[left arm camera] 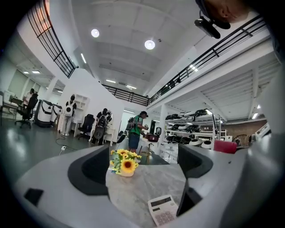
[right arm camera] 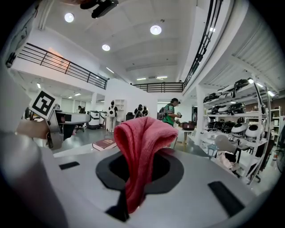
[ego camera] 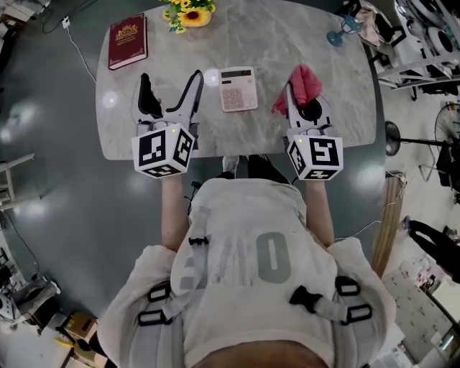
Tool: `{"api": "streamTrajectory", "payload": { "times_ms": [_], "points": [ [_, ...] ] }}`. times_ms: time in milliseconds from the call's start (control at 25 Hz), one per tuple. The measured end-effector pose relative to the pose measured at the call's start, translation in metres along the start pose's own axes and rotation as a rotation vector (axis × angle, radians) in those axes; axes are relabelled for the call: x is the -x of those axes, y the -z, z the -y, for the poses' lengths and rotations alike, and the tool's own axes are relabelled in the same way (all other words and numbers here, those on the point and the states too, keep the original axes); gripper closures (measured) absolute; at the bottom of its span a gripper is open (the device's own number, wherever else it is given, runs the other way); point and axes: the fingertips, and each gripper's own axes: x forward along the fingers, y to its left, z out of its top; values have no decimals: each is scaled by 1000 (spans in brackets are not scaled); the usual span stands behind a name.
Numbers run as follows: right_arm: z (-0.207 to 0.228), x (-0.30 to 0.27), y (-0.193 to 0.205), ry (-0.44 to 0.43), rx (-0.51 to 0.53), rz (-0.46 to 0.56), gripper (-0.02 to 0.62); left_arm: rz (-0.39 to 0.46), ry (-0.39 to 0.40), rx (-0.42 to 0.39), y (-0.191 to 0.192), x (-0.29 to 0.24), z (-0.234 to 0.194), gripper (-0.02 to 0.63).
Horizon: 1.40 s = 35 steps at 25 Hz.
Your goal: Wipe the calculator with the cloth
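The calculator (ego camera: 238, 88) lies flat on the surface (ego camera: 237, 140), between the two claws and a little farther from the person than either. Its long axis runs away from the person, with the display at the far end.

The right claw (ego camera: 302, 104) is clamped on the red cloth (ego camera: 305, 83). In the right gripper view the cloth stands up in a bunch above the closed jaws. From this claw the calculator lies to the left, near but not touching. The wipe therefore seems to call for a short sideways carry to the left, then strokes along the long axis.

The left claw (ego camera: 169, 92) is spread wide with nothing between its jaws. It is just beside the calculator's left edge, and the left gripper view shows the calculator low on the right, by the right jaw. It looks well placed to steady the calculator, which might slide on the smooth stone under the wipe.

Nothing stands between cloth and calculator. The book (ego camera: 128, 41) and the sunflowers (ego camera: 188, 13) sit toward the far edge, well clear of the path.
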Motion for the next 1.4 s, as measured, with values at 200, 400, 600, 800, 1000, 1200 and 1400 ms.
{"api": "streamTrajectory", "payload": {
  "times_ms": [200,400,600,800,1000,1200,1400],
  "points": [
    [12,-27,2,-44,4,13,537,-1,-51,-4,7,-14,-9,124],
    [11,-53,0,-114,19,12,537,-21,-107,-9,11,-31,-19,124],
    [12,-71,-1,-170,26,8,537,-83,-136,41,30,-47,-25,124],
    [16,-79,7,-189,15,-13,537,-236,-158,163,81,-62,-31,124],
    [22,-78,20,-185,18,-42,537,-483,-161,167,153,-63,-25,124],
    [34,-73,33,-162,24,-76,537,-736,-119,100,217,-63,-23,124],
    [42,-65,46,-142,11,-112,537,-880,-128,26,252,-56,-28,124]
  ]
}}
